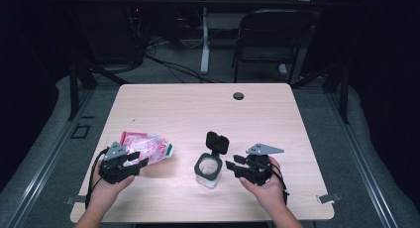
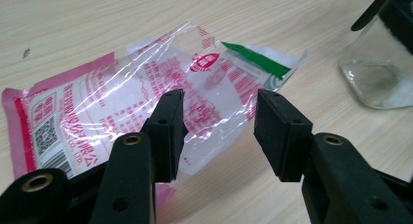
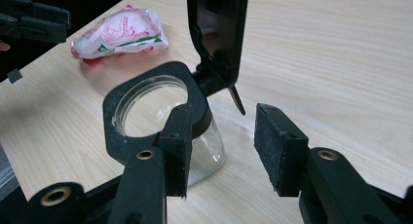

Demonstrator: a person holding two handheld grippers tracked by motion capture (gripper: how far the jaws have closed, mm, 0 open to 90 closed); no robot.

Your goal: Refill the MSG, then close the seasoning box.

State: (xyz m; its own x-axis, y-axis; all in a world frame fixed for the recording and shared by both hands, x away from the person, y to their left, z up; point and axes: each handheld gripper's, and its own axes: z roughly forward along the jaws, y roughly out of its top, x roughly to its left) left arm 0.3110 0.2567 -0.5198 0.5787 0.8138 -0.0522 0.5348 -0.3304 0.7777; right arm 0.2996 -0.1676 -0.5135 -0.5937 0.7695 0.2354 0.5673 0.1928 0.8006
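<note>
A crumpled clear plastic bag (image 1: 148, 146) (image 2: 122, 102) with pink and red print and a green strip lies at the table's front left. My left gripper (image 1: 138, 160) (image 2: 219, 97) is open just above the bag's near edge, with nothing pressed between its pads. A square glass jar (image 1: 208, 169) (image 3: 207, 151) with a black collar stands at front centre, its black flip lid (image 1: 218, 142) (image 3: 216, 29) raised. My right gripper (image 1: 233, 163) (image 3: 221, 109) is open beside the jar, its left jaw in front of the collar and the gap holding nothing.
The light wooden table (image 1: 198, 109) has a round cable hole (image 1: 238, 95) near its far edge. A dark folding chair (image 1: 270, 34) and cables lie on the floor beyond. The jar (image 2: 375, 78) also stands to the right of the bag in the left gripper view.
</note>
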